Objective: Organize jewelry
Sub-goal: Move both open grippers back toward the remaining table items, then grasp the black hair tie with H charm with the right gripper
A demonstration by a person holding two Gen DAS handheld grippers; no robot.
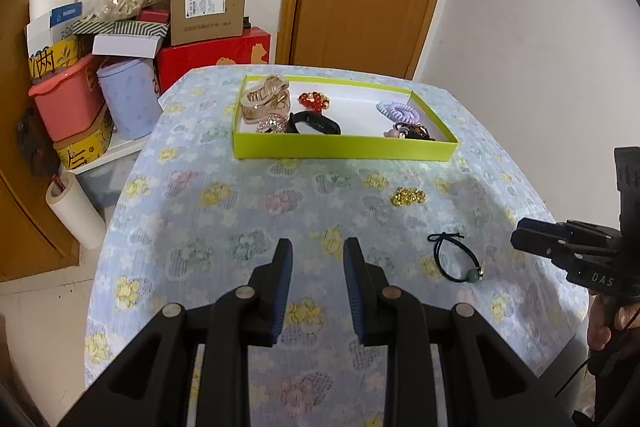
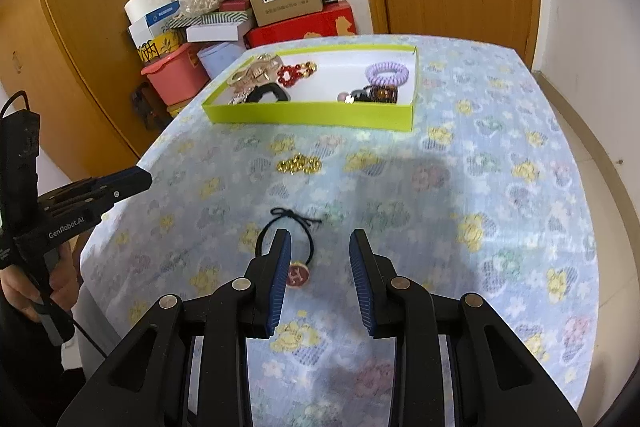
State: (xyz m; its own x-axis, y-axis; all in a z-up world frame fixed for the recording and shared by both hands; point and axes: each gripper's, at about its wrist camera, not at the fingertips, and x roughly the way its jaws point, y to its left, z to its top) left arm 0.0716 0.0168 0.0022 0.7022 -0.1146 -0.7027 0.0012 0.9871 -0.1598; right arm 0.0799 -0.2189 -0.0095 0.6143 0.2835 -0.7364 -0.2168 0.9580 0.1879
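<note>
Both tongs hang over the flowered desk (image 2: 500, 155) with fingers parted and nothing between them. In the right wrist view, the right tongs (image 2: 320, 259) sit low in the frame, their left finger crossing the black hair tie (image 2: 308, 231) with its round red charm. Above it, mid-frame, lies the gold bead bracelet (image 2: 300, 163). The lime-green tray (image 2: 312, 115) in the upper middle holds a lilac coil hair tie (image 2: 387, 72) and red beads (image 2: 294, 71). The left tongs (image 1: 318, 277) are at the lower centre of their own view.
</note>
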